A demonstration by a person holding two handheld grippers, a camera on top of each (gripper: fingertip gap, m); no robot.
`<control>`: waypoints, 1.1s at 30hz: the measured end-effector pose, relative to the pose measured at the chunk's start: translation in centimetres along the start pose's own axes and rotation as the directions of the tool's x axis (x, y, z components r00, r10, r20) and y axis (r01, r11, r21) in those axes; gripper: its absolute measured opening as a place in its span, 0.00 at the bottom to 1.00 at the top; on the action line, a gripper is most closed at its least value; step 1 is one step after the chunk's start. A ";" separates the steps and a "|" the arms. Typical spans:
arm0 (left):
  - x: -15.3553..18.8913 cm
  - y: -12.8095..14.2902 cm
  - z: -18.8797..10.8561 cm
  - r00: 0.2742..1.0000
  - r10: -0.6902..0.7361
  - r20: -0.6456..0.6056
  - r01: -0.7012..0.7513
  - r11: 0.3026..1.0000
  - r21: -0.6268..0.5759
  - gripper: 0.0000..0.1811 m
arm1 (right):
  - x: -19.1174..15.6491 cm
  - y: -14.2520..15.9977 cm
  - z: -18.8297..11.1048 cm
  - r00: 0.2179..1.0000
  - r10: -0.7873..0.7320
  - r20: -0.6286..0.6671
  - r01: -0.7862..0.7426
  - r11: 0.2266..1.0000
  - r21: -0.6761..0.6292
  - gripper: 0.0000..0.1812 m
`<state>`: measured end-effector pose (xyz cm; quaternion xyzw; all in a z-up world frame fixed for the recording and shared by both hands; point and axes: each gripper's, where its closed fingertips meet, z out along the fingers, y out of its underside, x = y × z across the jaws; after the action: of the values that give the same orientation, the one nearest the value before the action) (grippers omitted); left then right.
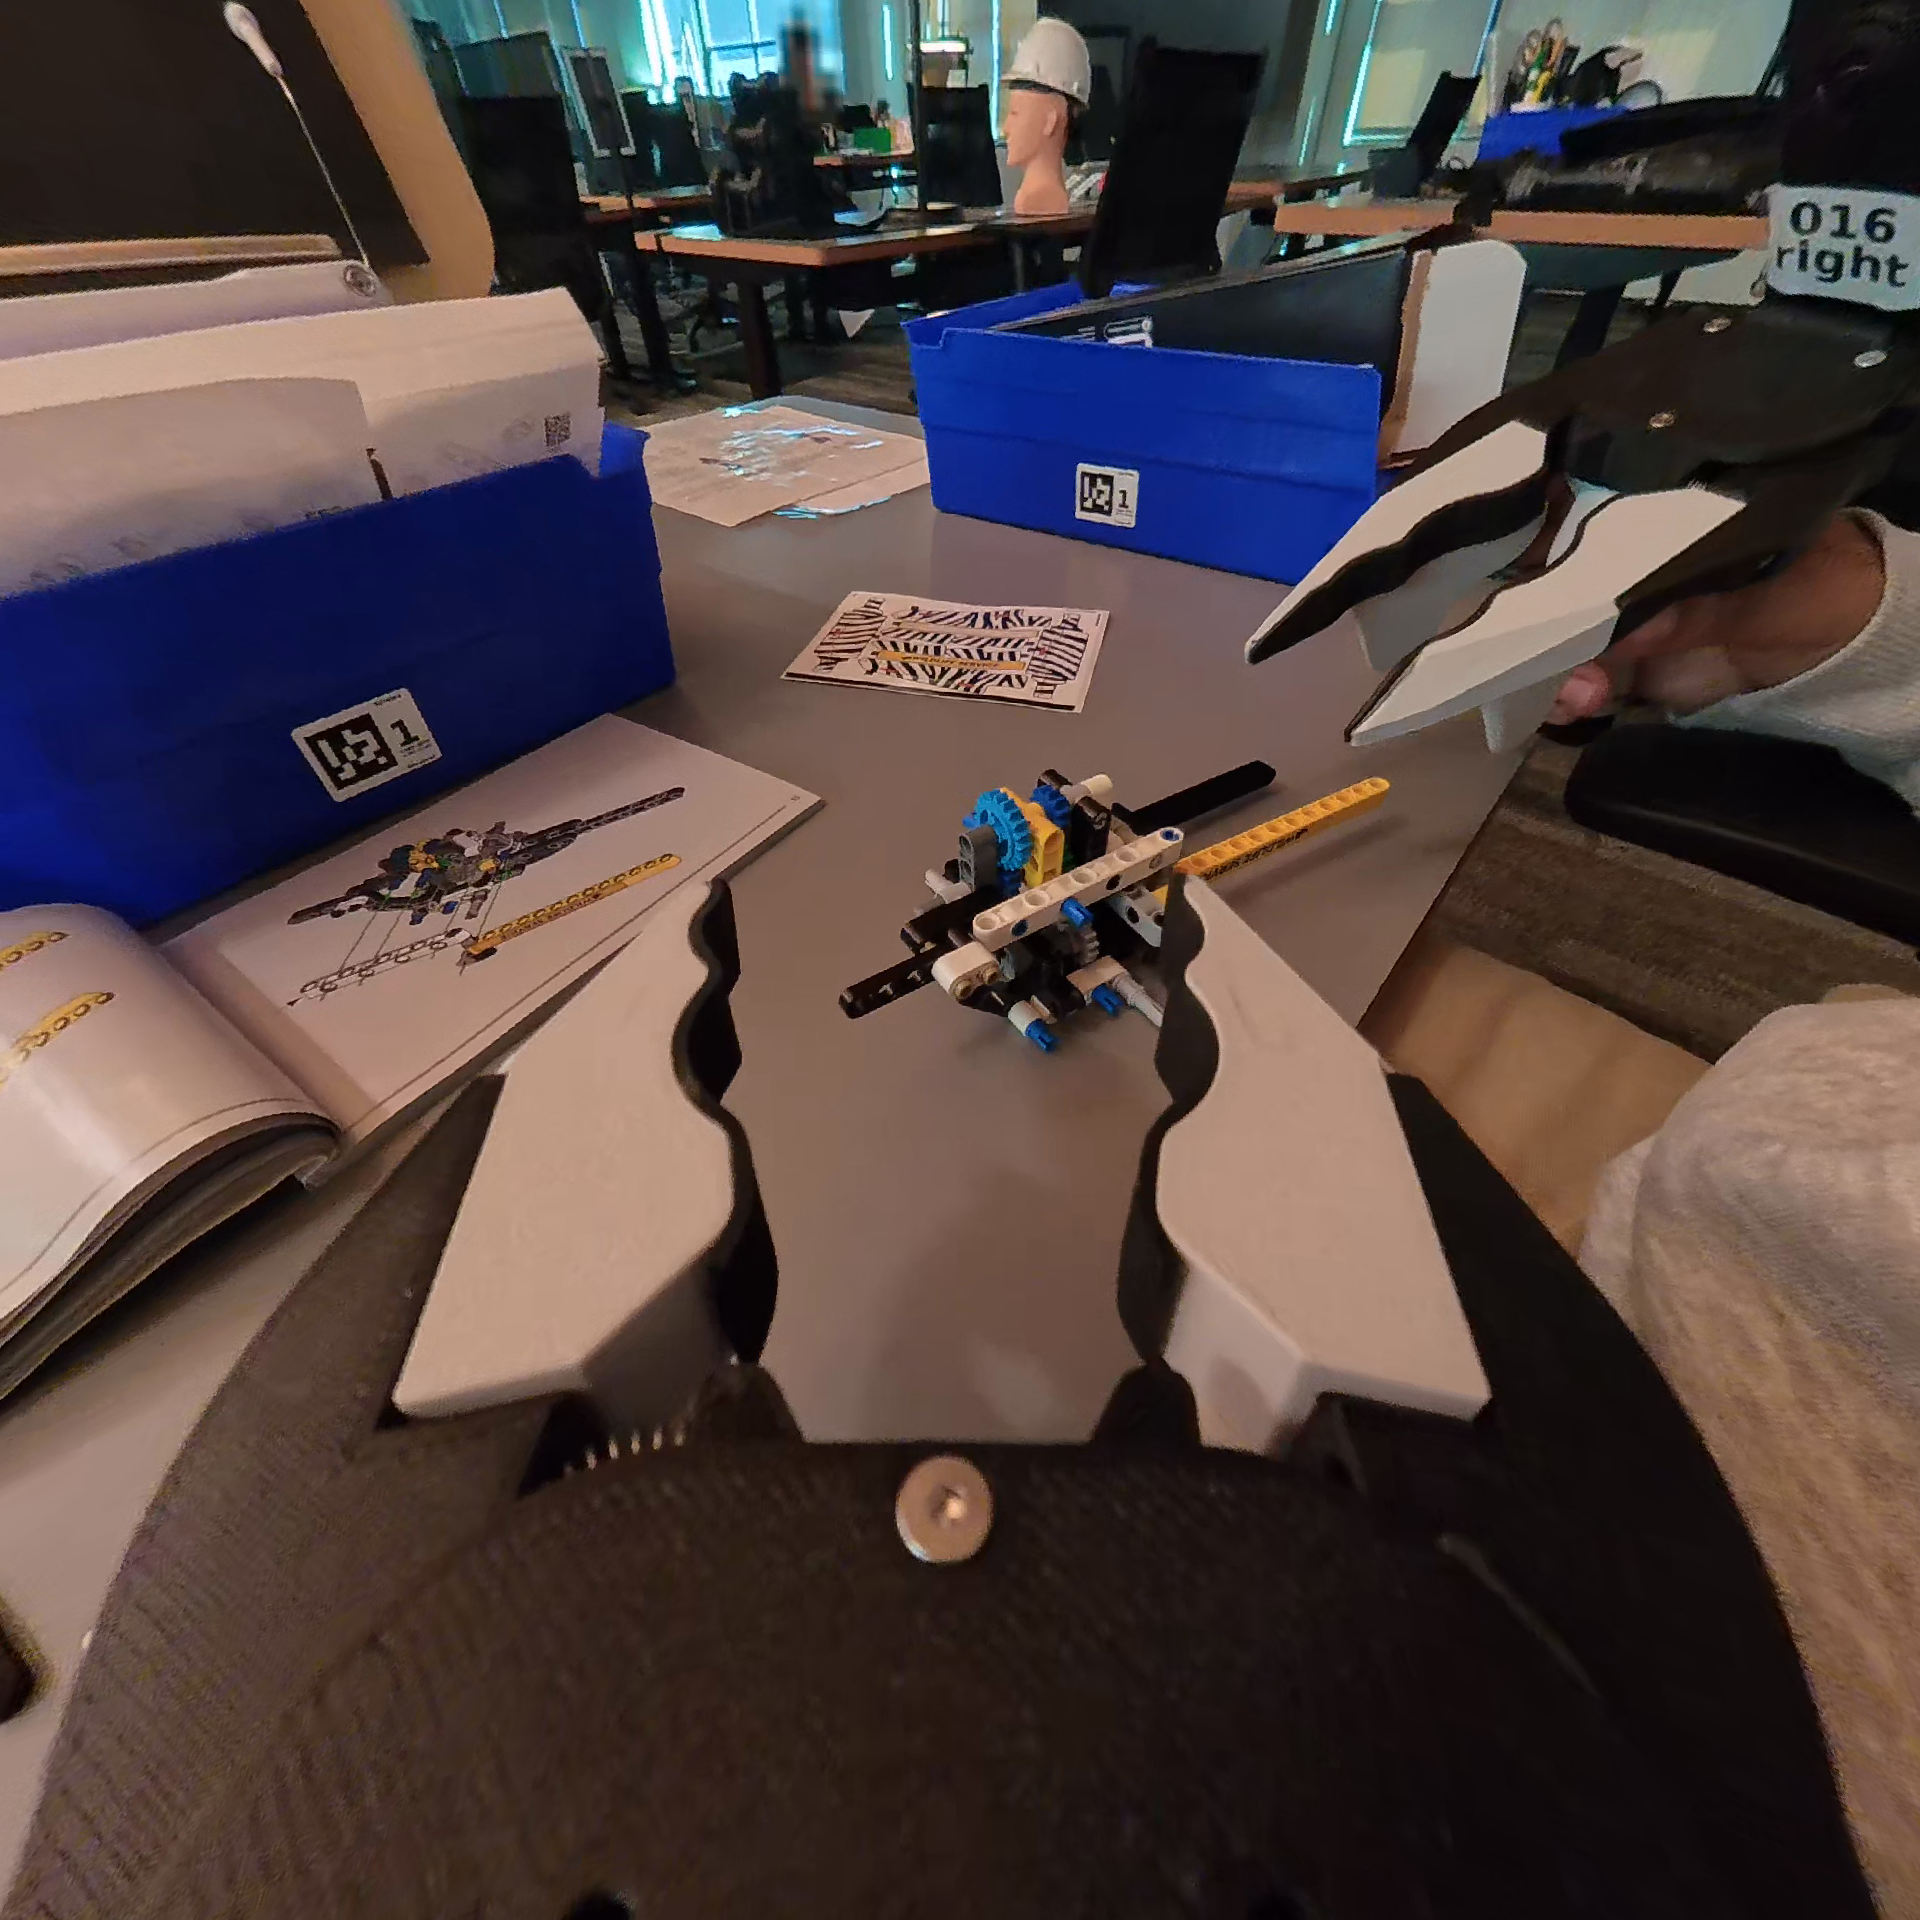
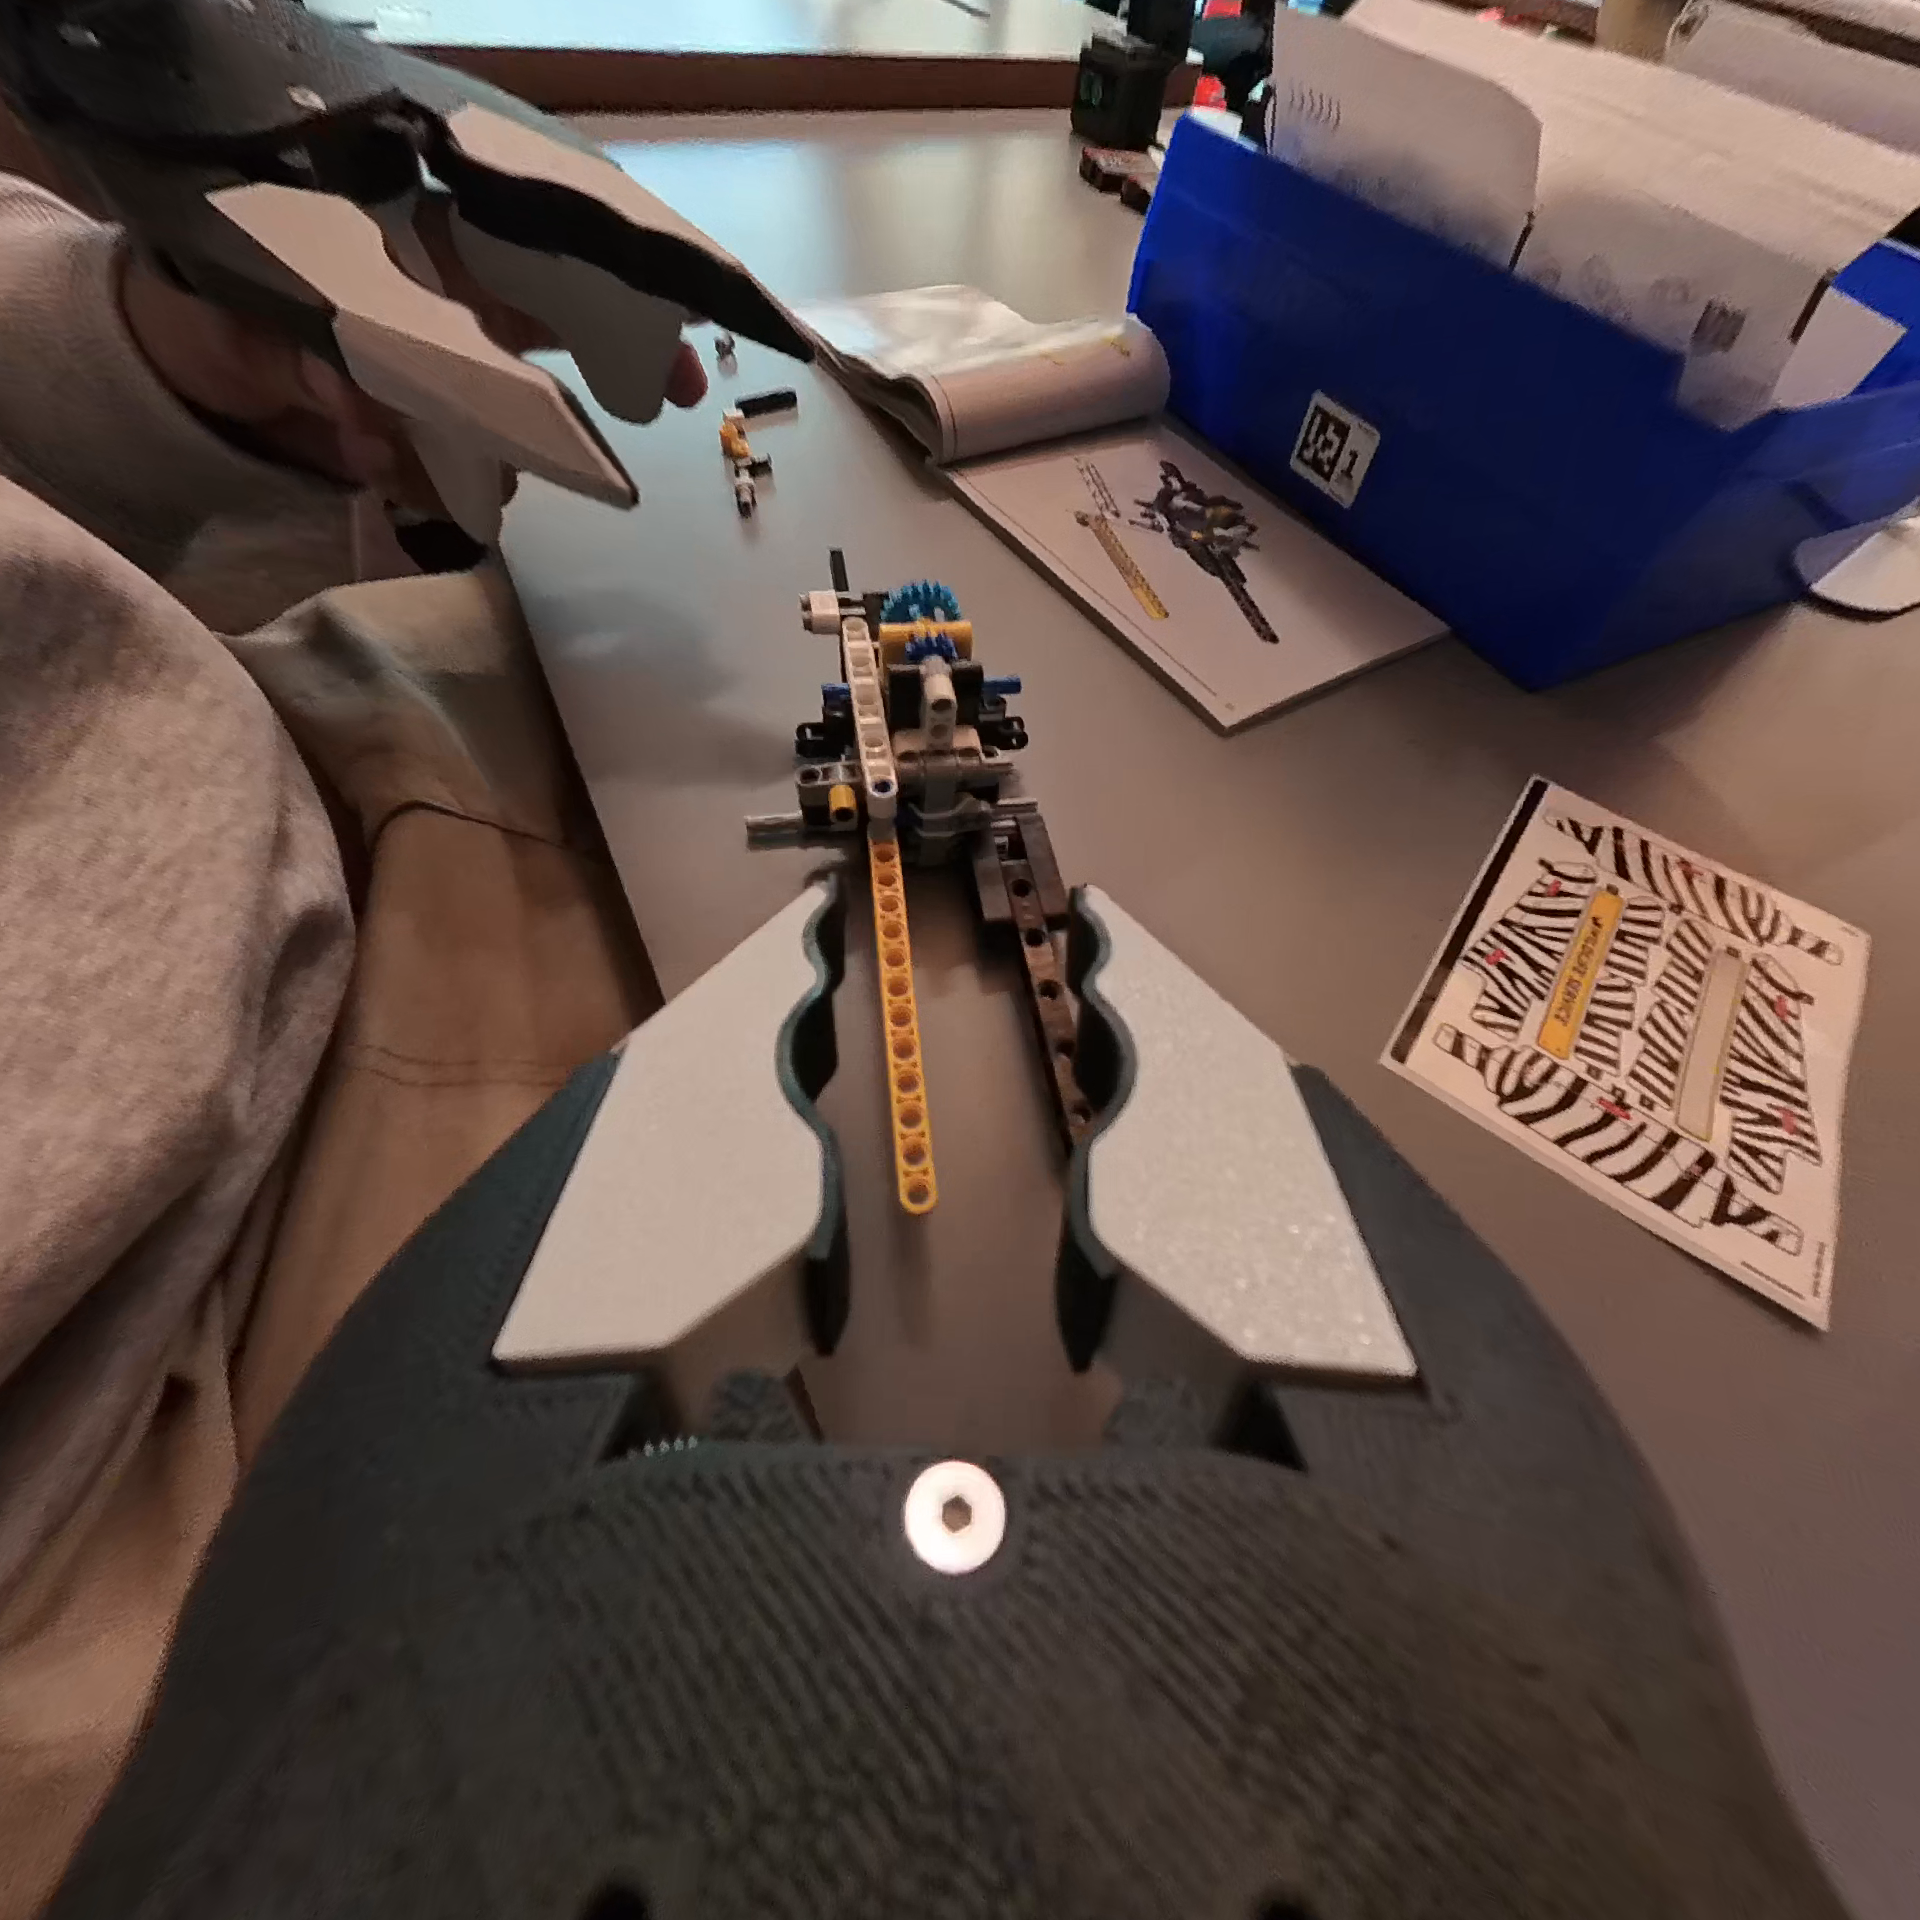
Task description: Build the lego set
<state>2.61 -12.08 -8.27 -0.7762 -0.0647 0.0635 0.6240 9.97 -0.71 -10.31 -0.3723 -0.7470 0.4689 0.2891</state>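
The partly built lego model stands on the grey table. It has blue gears, a white beam, a long yellow beam and a black beam. My left gripper is open and empty, just short of the model. My right gripper is open and empty. In its view the yellow beam runs between its fingers and the black beam passes under the right finger. The model lies just beyond its tips. Each gripper shows in the other's view: the right one and the left one, both raised above the table.
An open instruction booklet and a zebra-striped sticker sheet lie beside the model. Two blue bins stand behind. A few small loose pieces lie near the table edge by the person's lap.
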 end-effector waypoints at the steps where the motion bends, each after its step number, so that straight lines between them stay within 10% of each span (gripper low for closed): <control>1: -0.1 0.0 0.0 1.000 -0.003 0.001 0.003 1.000 0.000 0.45 | -0.1 -0.3 0.0 1.000 0.005 0.003 -0.005 1.000 0.013 0.23; 33: -0.4 0.6 0.5 1.000 -0.014 -0.004 0.014 1.000 -0.014 0.44 | 0.3 0.2 0.3 0.999 0.036 0.013 -0.036 0.999 0.000 0.24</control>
<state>2.14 -11.85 -8.94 -0.7801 -0.0693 0.0570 0.6192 9.60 -0.55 -10.56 -0.3826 -0.7421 0.4763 0.2758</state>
